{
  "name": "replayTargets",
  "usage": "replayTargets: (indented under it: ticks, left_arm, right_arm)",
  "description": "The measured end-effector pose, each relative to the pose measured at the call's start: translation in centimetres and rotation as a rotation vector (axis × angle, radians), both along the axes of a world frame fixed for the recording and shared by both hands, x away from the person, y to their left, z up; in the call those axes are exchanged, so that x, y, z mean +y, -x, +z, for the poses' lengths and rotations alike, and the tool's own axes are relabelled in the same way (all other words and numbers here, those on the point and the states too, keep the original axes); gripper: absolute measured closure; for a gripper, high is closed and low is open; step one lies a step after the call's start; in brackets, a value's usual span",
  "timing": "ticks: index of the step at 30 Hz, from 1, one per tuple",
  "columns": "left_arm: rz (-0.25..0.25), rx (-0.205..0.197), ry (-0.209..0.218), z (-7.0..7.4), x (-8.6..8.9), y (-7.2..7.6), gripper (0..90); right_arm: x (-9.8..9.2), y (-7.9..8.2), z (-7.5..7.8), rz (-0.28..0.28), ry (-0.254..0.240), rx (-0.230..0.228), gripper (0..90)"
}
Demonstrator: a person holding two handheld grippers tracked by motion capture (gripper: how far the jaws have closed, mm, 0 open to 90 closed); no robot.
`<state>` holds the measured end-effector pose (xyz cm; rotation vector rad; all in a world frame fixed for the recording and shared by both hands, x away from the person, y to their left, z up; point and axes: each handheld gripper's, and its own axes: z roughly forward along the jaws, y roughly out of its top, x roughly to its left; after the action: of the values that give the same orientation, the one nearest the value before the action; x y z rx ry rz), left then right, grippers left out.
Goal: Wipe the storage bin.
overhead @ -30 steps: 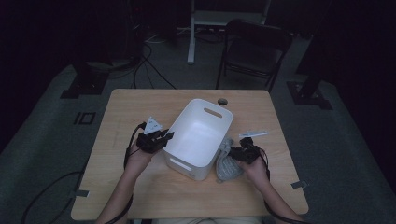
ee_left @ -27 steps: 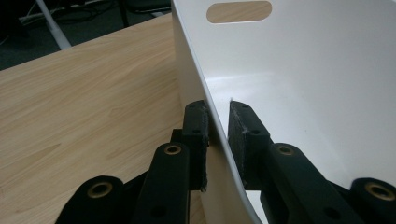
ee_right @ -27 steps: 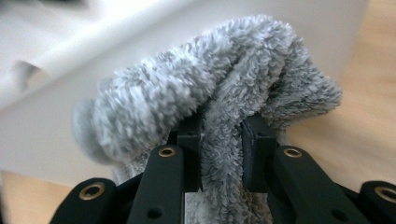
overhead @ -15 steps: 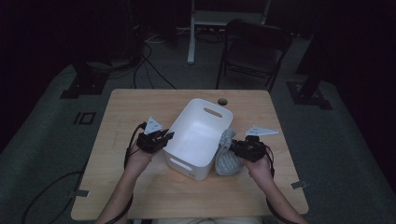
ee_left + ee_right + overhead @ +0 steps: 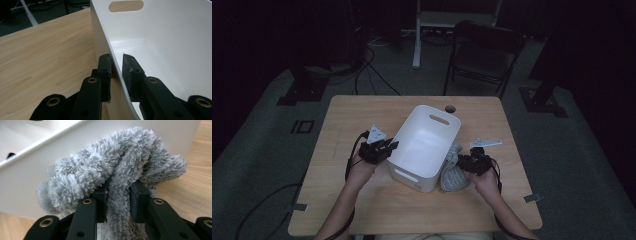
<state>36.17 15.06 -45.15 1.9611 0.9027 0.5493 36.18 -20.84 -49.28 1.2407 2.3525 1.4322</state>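
**Supervisor:** Report the left hand-held gripper.

**Operator:** I have the left hand-held gripper (image 5: 390, 145) pinching the near left wall of the white bin (image 5: 426, 135). In the left gripper view one pad (image 5: 105, 67) sits outside the wall and the other inside, both against the plastic.

**Supervisor:** And the right hand-held gripper?

**Operator:** I see the right hand-held gripper (image 5: 117, 195) clamped on a fold of the grey fluffy cloth (image 5: 112, 170), just beside the bin's right outer wall. The cloth bunches above the pads and hangs down toward the tabletop (image 5: 352, 115).

**Supervisor:** Bin position?

**Operator:** The bin stands at mid-tabletop, between my two hands, and its interior looks bare. The cloth is outside it, at its right side.
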Motion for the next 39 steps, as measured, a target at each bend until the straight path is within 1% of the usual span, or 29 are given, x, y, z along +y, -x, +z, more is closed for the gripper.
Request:
replayTargets:
  ticks: [3,4,5,7,9,11,14,17,20,22,23,25,26,27,28,30,32,34,35,37,39]
  left_arm:
    - [0.007,-0.003,-0.006,0.0,-0.1,0.1,77.4]
    - [0.008,-0.005,-0.009,0.0,-0.1,0.1,77.4]
    - [0.009,-0.004,-0.007,0.0,-0.1,0.1,77.4]
    - [0.005,-0.002,0.003,0.0,-0.1,0.0,77.4]
    - [0.009,-0.002,0.001,0.0,-0.1,0.0,77.4]
    - [0.007,-0.001,0.005,0.0,-0.1,0.0,77.4]
    - [0.006,-0.002,0.002,0.0,-0.2,0.0,77.4]
    - [0.004,0.000,0.010,0.0,-0.1,0.0,77.4]
    - [0.003,0.004,0.012,0.0,-0.1,0.0,77.3]
    - [0.005,0.010,0.028,-0.1,-0.1,-0.1,77.3]
    - [0.006,0.010,0.027,-0.1,-0.1,-0.1,77.3]
    - [0.010,0.008,0.024,-0.1,-0.1,-0.1,77.3]
    - [0.012,0.007,0.023,-0.1,-0.1,-0.1,77.2]
    - [0.010,0.010,0.028,-0.1,0.0,-0.1,76.4]
    - [0.009,0.011,0.030,-0.1,0.0,-0.1,76.3]
    - [0.015,0.009,0.028,-0.1,0.0,-0.1,76.3]
    - [0.019,0.011,0.034,-0.1,0.0,-0.1,76.2]
    - [0.026,0.015,0.050,-0.2,0.0,-0.2,76.3]
    - [0.027,0.018,0.057,-0.2,0.0,-0.2,76.3]
    - [0.026,0.018,0.068,-0.3,0.1,-0.2,75.8]
    - [0.025,0.016,0.064,-0.3,0.0,-0.3,75.8]
  right_arm:
    - [0.0,-0.1,-0.2,-0.007,0.003,-0.001,70.9]
    - [-0.1,-0.3,-0.5,-0.018,-0.005,0.009,70.9]
    - [-0.1,-0.3,-0.6,-0.022,-0.004,0.008,70.9]
    - [-0.2,-0.5,-0.8,-0.017,-0.007,0.008,70.9]
    - [-0.2,-0.5,-0.8,-0.012,-0.001,-0.003,70.2]
    - [-0.1,-0.4,-0.9,-0.019,0.014,-0.022,70.4]
    - [0.0,-0.5,-1.2,-0.018,0.046,-0.025,70.4]
    - [0.2,-0.7,-1.8,-0.021,0.067,-0.010,70.4]
    - [0.3,-0.9,-2.3,-0.034,0.075,-0.002,70.4]
    - [0.5,-1.0,-2.7,-0.035,0.103,-0.004,70.4]
    - [0.6,-1.2,-3.1,-0.040,0.123,-0.001,70.4]
    - [0.8,-1.5,-4.0,-0.044,0.147,0.026,70.4]
    - [0.8,-1.6,-4.2,-0.047,0.137,0.030,70.7]
    - [0.7,-1.7,-4.2,-0.047,0.127,0.045,70.9]
    - [0.7,-1.7,-4.1,-0.044,0.131,0.045,71.3]
    - [0.7,-1.6,-3.8,-0.041,0.135,0.041,72.6]
    - [0.5,-1.2,-3.0,-0.025,0.116,0.033,72.9]
    - [0.1,-0.6,-1.7,-0.005,0.053,0.020,72.9]
    - [-0.1,-0.1,-0.7,0.012,0.019,0.000,72.9]
    - [-0.4,0.6,0.7,0.028,-0.035,-0.030,72.8]
    - [-0.6,1.5,2.1,0.049,-0.071,-0.056,72.6]
